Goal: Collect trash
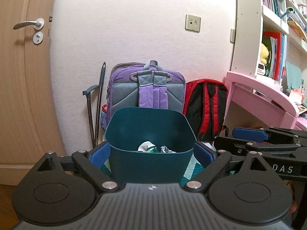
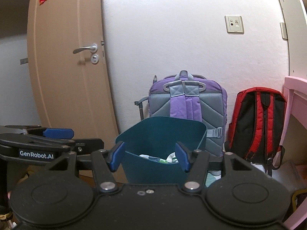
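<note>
**A:** How many grippers do you have by the bin, and what's in them?

**B:** Two. Your left gripper [image 1: 151,156] stands wide, one blue pad on each side of the one teal bin [image 1: 150,143], not visibly pressing it. Your right gripper [image 2: 148,158] is also spread, nearer than the bin, holding nothing.

**A:** And the trash?

**B:** At least two crumpled scraps [image 1: 146,146] lie inside the bin; the rest is hidden.

**A:** Behind the bin?

**B:** Two backpacks against the wall: one purple backpack [image 1: 146,88] straight behind, one red backpack [image 1: 206,103] right of it. One door [image 1: 23,76] stands left.
</note>
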The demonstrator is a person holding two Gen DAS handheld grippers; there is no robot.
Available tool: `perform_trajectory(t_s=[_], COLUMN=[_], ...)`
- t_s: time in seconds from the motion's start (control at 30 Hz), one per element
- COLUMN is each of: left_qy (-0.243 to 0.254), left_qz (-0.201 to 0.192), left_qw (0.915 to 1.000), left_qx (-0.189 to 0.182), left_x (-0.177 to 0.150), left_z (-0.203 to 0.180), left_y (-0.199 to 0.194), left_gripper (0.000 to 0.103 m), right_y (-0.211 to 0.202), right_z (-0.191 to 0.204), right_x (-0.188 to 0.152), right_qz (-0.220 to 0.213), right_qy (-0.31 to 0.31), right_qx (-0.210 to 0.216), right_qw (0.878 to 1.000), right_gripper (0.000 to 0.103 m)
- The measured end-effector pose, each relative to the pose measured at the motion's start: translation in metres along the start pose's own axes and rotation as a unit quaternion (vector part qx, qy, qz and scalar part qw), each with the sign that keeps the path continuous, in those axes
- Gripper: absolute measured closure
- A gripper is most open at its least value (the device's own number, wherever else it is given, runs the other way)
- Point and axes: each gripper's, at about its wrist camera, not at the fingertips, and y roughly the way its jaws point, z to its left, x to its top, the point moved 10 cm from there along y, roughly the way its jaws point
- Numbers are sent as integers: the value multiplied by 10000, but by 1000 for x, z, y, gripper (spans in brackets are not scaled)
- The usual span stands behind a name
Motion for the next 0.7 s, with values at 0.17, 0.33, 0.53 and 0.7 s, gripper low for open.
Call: perform_trajectory(t_s=[0.17,0.33,0.53,0.7], left_qy=[-40,-32,33,73], left_qz=[-67,-116,-154,-229], left_qw=[10000,9999,9997,9994], left_qx=[31,100,179,243], left_x=[-1,-2,-5,-6], left_z=[-1,-3,-5,-7], left_y=[-13,-21,-31,-39], left_gripper=[9,9,9,9], right_y=[-12,-19,-24,-27], right_z=[9,14,18,19], right_x=[-1,-1,-3,-4], right_qz=[-34,-54,-56,-78], right_qy=[-38,-82,-100,-85], right_qx=[67,91,106,114], right_qw=[10000,9999,9999,9999], right_gripper=[46,46,46,46])
